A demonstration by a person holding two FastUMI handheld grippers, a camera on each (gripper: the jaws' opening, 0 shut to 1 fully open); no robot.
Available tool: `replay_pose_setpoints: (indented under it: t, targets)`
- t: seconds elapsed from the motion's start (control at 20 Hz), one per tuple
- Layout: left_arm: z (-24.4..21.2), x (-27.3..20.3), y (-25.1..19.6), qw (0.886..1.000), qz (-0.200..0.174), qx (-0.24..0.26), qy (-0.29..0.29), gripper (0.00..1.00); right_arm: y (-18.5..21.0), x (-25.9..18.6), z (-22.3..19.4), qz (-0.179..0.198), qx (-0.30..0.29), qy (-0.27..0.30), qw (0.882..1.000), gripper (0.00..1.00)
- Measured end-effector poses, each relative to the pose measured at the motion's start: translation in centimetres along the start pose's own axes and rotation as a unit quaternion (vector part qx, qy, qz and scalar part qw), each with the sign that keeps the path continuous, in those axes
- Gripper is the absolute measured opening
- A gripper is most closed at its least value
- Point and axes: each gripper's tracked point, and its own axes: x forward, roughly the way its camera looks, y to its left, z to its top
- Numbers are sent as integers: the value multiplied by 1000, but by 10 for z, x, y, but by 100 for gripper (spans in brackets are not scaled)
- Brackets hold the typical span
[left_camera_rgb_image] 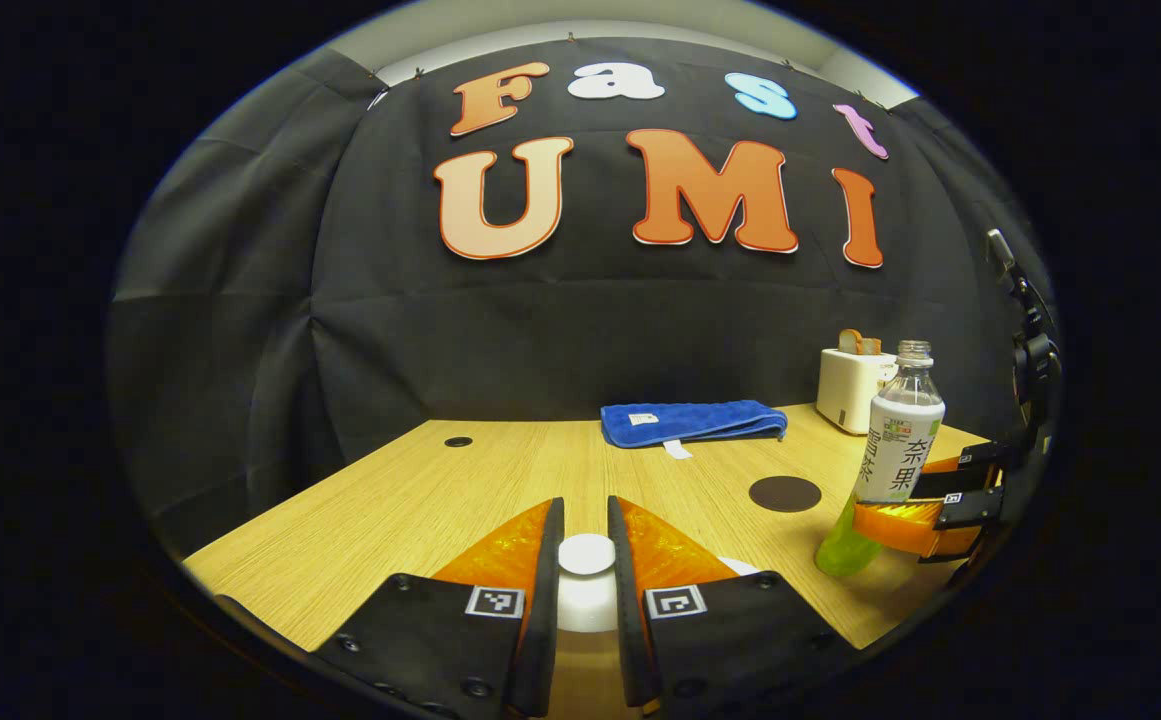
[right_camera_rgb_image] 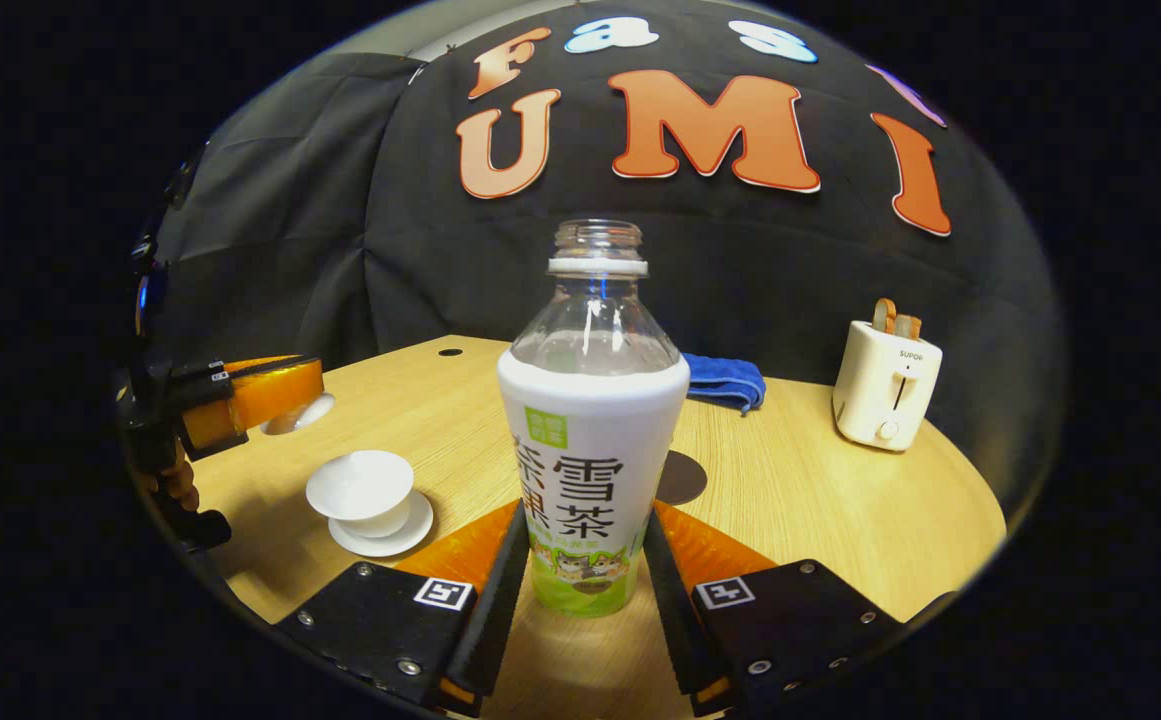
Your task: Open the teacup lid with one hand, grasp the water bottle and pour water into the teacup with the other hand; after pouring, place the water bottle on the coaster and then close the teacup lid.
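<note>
In the left gripper view my left gripper (left_camera_rgb_image: 585, 512) is shut on the knob of the white teacup lid (left_camera_rgb_image: 586, 556). The right gripper view shows that left gripper (right_camera_rgb_image: 275, 395) holding the lid (right_camera_rgb_image: 302, 413) in the air, up and left of the uncovered white teacup (right_camera_rgb_image: 360, 487) on its saucer. My right gripper (right_camera_rgb_image: 586, 515) is shut on the lower body of the uncapped water bottle (right_camera_rgb_image: 592, 420), which stands upright. From the left gripper view, the bottle (left_camera_rgb_image: 898, 440) and the right gripper (left_camera_rgb_image: 925, 512) are at the far right. The dark round coaster (left_camera_rgb_image: 785, 493) lies bare just left of the bottle.
A folded blue towel (left_camera_rgb_image: 692, 421) lies at the back of the wooden table (left_camera_rgb_image: 410, 500). A white toaster (right_camera_rgb_image: 886, 388) with bread in it stands at the back right. A small round hole (left_camera_rgb_image: 458, 441) sits near the table's back left corner.
</note>
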Motion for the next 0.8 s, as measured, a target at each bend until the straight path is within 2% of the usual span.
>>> replay_pose_setpoints:
  t: [0.3, 0.35, 0.4, 0.55, 0.65, 0.7, 0.8]
  targets:
    - [-7, 0, 31, 1000, 20, -11, 6, 30, 7, 3, 3, -3, 0, 29, 1000, 61]
    - [-10, 0, 34, 1000, 22, -14, 8, 27, 7, 3, 5, -5, -11, 28, 1000, 61]
    - [-12, -1, 37, 1000, 23, -16, 11, 30, 8, 2, 9, -9, -25, 27, 999, 60]
    - [-15, -1, 49, 999, 30, -17, 12, 30, 5, 0, 14, -28, -83, 31, 996, 61]
    - [-17, -2, 57, 999, 35, -19, 13, 27, 0, 0, 19, -49, -132, 29, 990, 61]
    - [-18, -4, 62, 999, 40, -20, 14, 30, -3, 0, 22, -60, -155, 29, 986, 61]
    - [-20, -3, 68, 999, 46, -22, 15, 27, -7, 0, 27, -78, -190, 28, 978, 61]
